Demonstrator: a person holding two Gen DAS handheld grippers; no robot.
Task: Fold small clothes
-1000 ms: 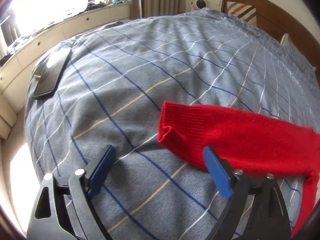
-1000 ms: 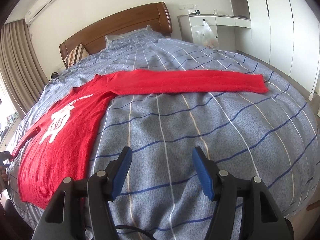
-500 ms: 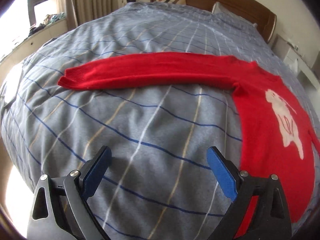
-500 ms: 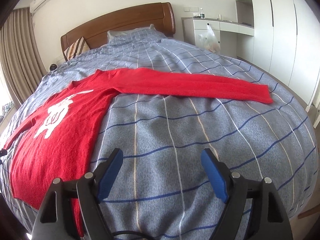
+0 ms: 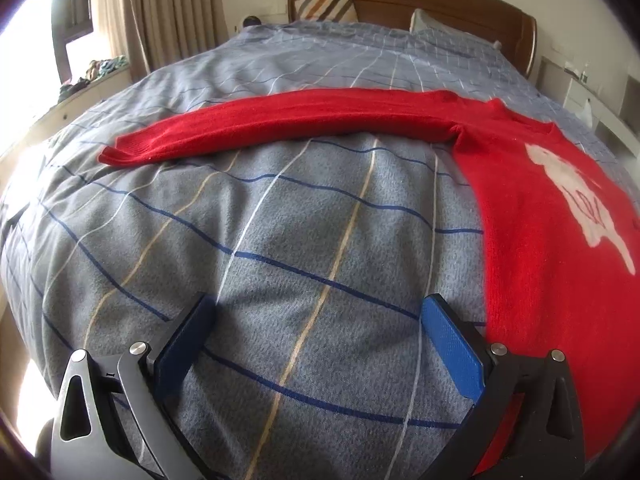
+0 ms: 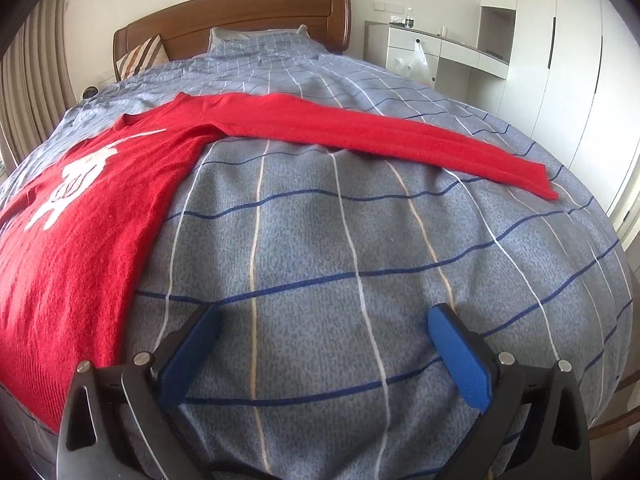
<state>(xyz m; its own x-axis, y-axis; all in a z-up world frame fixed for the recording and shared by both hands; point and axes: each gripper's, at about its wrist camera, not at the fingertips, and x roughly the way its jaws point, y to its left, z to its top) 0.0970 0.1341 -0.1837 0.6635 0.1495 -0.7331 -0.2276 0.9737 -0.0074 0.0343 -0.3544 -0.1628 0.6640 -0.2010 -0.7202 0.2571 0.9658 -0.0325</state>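
From the left wrist view, the left tongs (image 5: 316, 336) stand spread wide over the grey checked bedspread (image 5: 280, 240), having just opened a little further, with only cloth of the bed showing between the blue pads (image 5: 452, 354) and nothing held. The red sweater (image 5: 540, 220) lies flat on the bed, its body to the right of the tongs and running under the right-hand finger's edge of the picture. One sleeve (image 5: 280, 124) stretches out leftward across the bed, ending in a cuff well apart from the tongs. A white figure (image 5: 576, 196) marks the sweater's front. A wooden headboard (image 5: 440, 4) and a striped cushion (image 5: 324, 6) stand at the far end.

From the right wrist view, the right tongs (image 6: 324, 344) have just been opening and now gape wide, empty, above bare bedspread. The sweater's body lies to the left, its other sleeve (image 6: 380, 136) reaching right toward the bed's edge. White cupboards (image 6: 560, 48) line the wall beyond.
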